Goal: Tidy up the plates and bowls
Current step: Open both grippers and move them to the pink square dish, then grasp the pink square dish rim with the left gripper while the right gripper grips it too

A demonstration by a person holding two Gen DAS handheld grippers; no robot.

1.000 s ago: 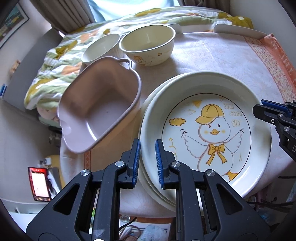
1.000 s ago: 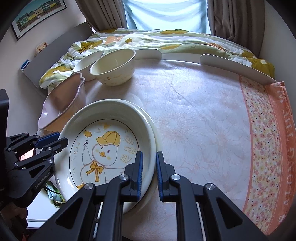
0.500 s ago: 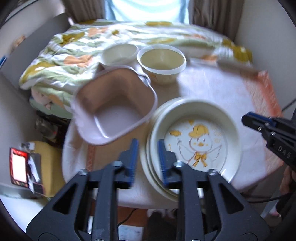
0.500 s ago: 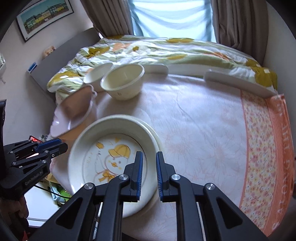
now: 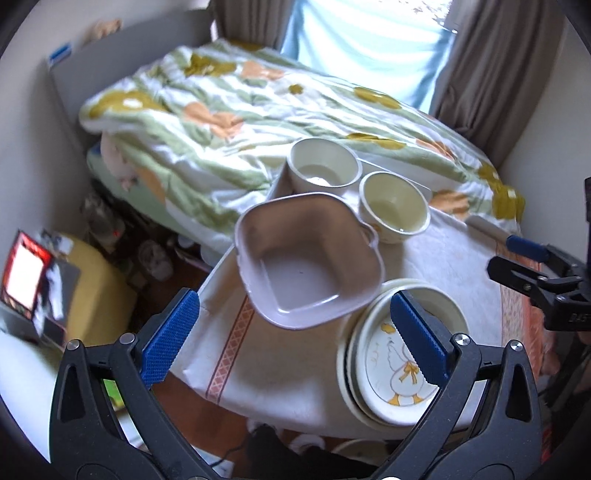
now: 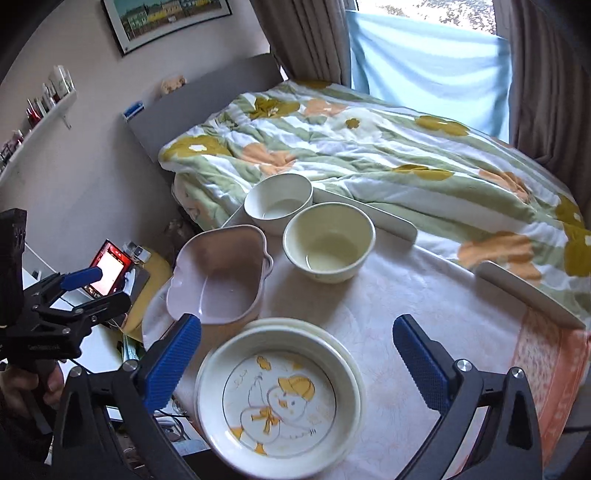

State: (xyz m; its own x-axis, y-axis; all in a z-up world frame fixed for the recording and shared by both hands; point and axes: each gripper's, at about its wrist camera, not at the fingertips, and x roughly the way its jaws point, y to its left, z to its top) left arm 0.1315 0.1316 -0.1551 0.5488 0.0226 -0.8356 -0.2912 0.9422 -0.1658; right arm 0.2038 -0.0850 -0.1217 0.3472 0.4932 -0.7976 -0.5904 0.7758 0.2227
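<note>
On the cloth-covered table (image 6: 424, 295) beside a bed, both the left gripper (image 5: 295, 336) and right gripper (image 6: 295, 354), jaws just opened wide and empty, hover over the duck plate (image 6: 280, 402) atop the near stack, probably rigid, slippery, fragile ceramic: grasp its rim.

Floral quilt (image 6: 369, 147), framed picture (image 6: 166, 18), curtains (image 6: 306, 40)

A cream duck-printed plate (image 6: 280, 402) is stacked on plain plates near the bench edge; a pink squarish bowl (image 6: 218, 277), a white bowl (image 6: 279, 203) and a cream bowl (image 6: 328, 242) are set behind it.
</note>
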